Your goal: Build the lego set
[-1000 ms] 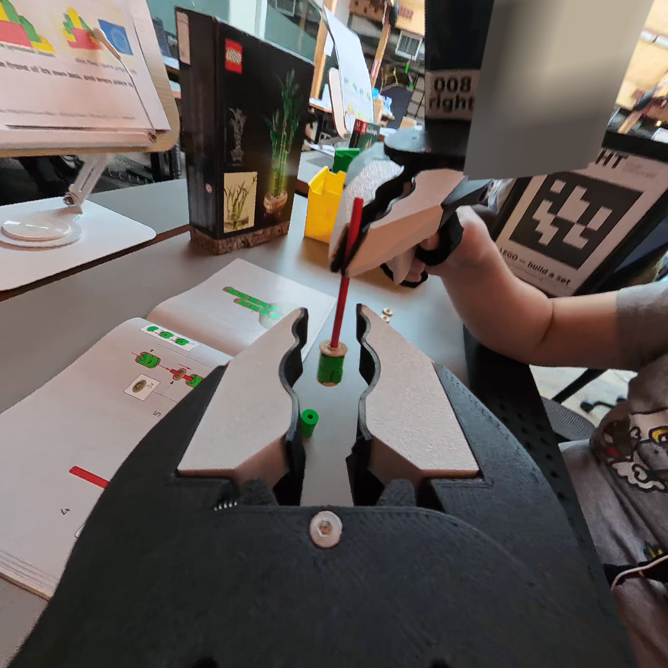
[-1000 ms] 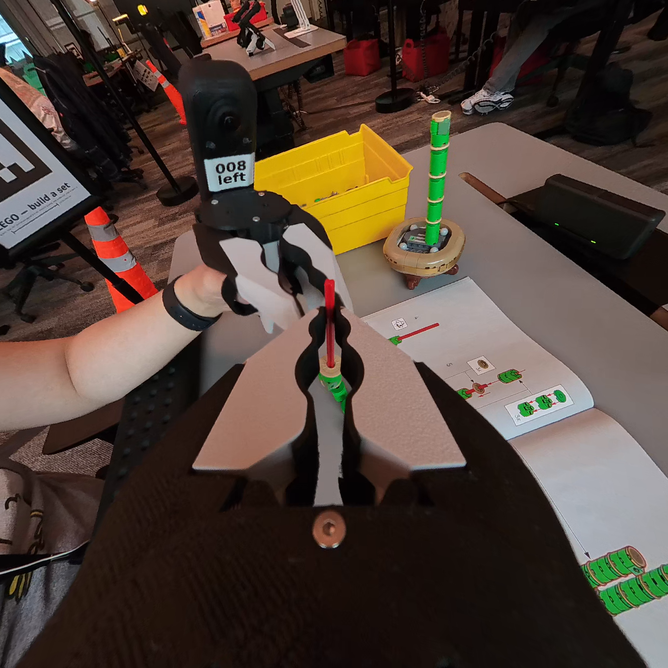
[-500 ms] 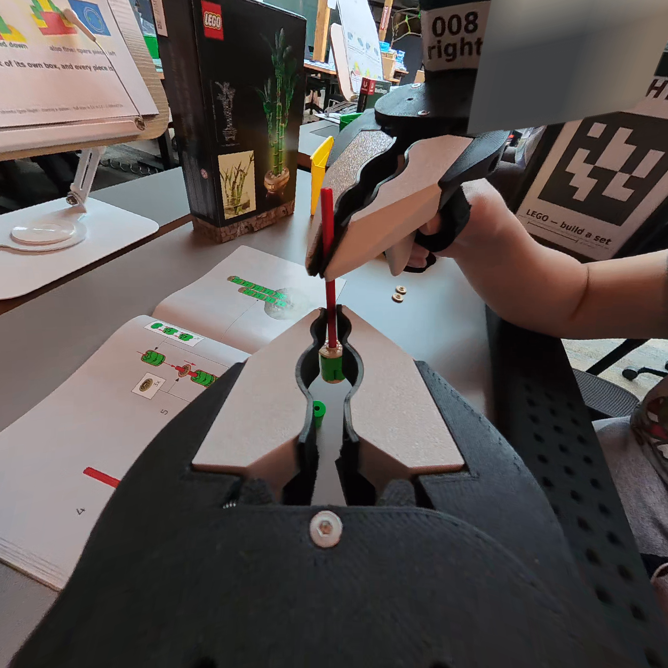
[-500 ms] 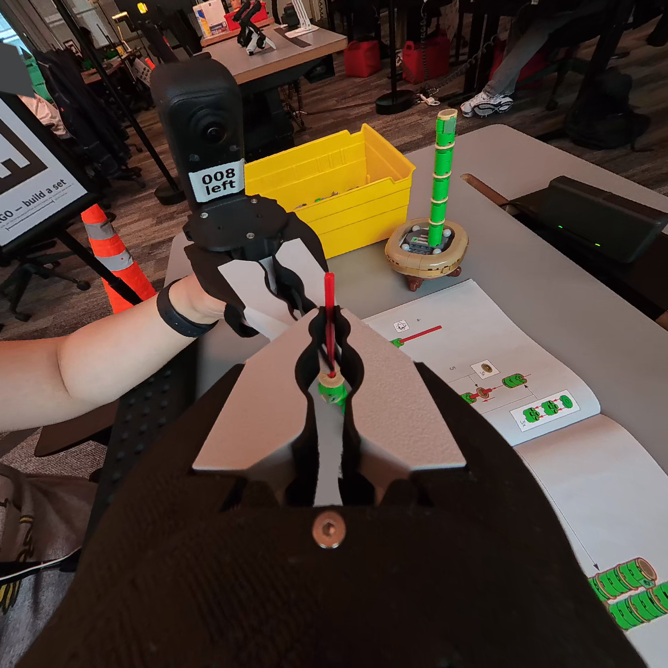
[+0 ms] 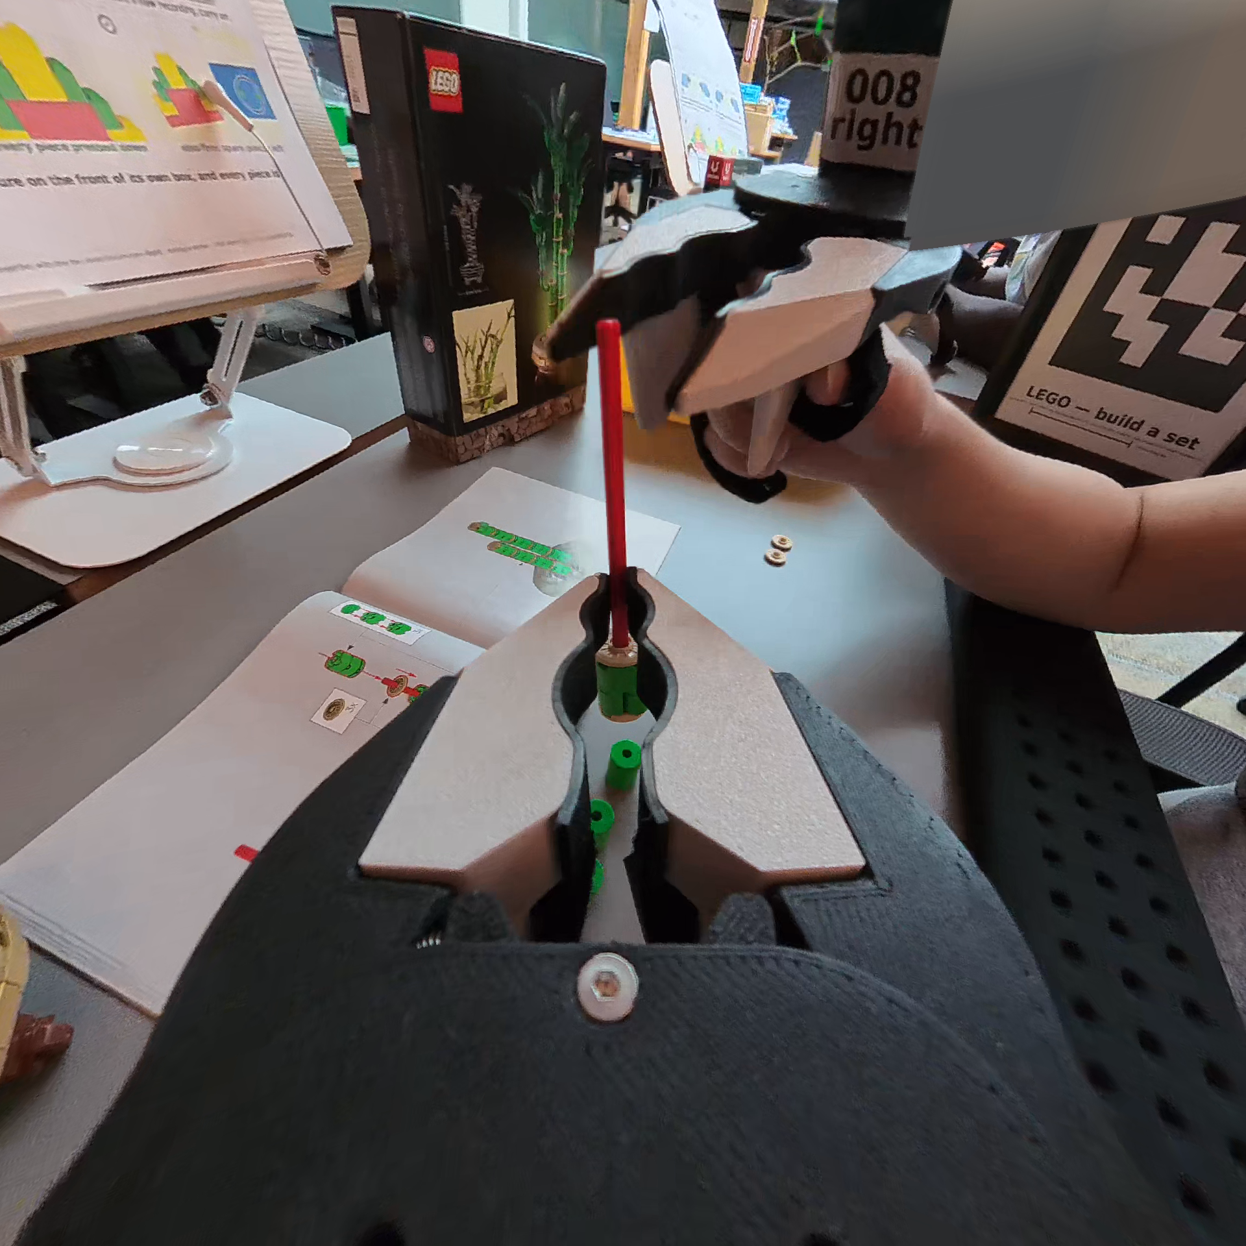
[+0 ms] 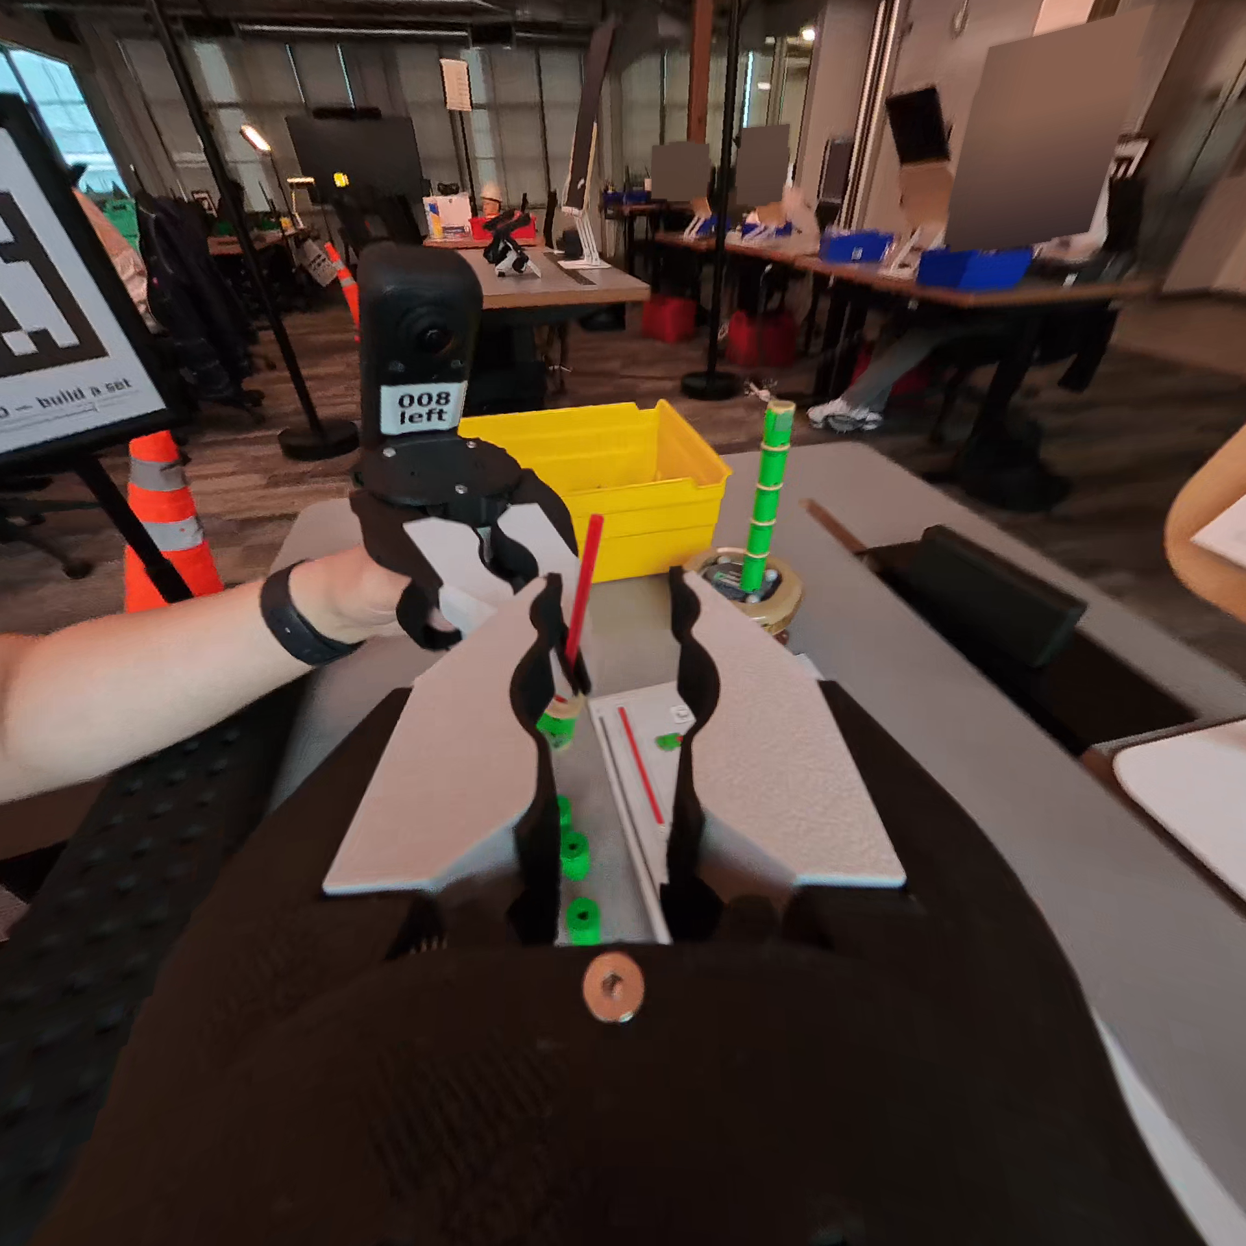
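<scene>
My left gripper (image 5: 615, 588) is shut on a thin red rod (image 5: 612, 472) and holds it upright above the table. A green cylinder topped by a tan ring (image 5: 620, 688) sits on the rod's lower end, between my left fingers. My right gripper (image 6: 615, 585) is open and empty, and the rod (image 6: 584, 580) stands just inside its left finger. In the left wrist view the right gripper (image 5: 624, 377) hovers by the rod's top, apart from it. Loose green cylinders (image 5: 621, 765) lie on the table below.
The open instruction booklet (image 5: 202, 775) lies left of the rod. Two tan rings (image 5: 779, 549) lie on the table. A bamboo stalk in a tan pot (image 6: 765, 499), a yellow bin (image 6: 607, 472) and a black device (image 6: 977, 607) stand beyond. The set's box (image 5: 485, 236) and a document stand (image 5: 135, 168) stand behind. Left tips to right tips: about 5 centimeters.
My right gripper has opened, let go of the red rod and drawn back. My left gripper has shut on the rod and lifted it with the green piece.
</scene>
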### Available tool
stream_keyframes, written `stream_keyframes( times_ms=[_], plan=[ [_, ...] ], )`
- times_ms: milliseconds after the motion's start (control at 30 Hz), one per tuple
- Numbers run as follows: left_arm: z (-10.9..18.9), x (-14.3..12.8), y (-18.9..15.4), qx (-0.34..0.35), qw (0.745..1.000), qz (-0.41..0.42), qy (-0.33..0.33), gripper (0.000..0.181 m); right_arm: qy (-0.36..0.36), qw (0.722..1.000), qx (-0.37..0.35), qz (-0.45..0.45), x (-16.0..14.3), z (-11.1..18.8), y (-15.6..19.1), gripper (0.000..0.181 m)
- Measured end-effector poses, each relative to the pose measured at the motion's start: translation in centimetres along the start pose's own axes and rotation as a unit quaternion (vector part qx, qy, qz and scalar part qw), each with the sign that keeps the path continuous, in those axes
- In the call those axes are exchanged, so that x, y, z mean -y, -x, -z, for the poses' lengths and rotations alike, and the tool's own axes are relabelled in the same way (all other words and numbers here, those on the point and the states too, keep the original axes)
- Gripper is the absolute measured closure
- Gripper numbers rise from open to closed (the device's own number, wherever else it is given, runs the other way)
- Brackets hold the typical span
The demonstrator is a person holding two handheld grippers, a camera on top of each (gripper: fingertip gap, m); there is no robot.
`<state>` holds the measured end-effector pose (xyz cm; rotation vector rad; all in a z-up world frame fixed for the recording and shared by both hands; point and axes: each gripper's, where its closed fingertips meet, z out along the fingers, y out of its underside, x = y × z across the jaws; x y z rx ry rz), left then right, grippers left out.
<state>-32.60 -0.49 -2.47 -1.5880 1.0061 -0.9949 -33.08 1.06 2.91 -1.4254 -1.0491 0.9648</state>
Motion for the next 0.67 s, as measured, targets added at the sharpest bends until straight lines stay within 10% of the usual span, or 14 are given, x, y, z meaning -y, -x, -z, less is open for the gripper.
stream_keyframes(
  times_ms=[333, 667],
  plan=[
    [1.1, 0.6, 0.9, -0.003, 0.999, 0.026, -0.031, 0.18, 0.262, 0.943, 0.181, 0.094, -15.0, 2.1, 2.8, 0.141],
    [1.2, 0.6, 0.7, -0.004, 0.999, 0.022, -0.026, 0.179, 0.314, 0.932, 0.163, 0.083, -18.8, 0.8, 2.1, 0.15]
  ],
)
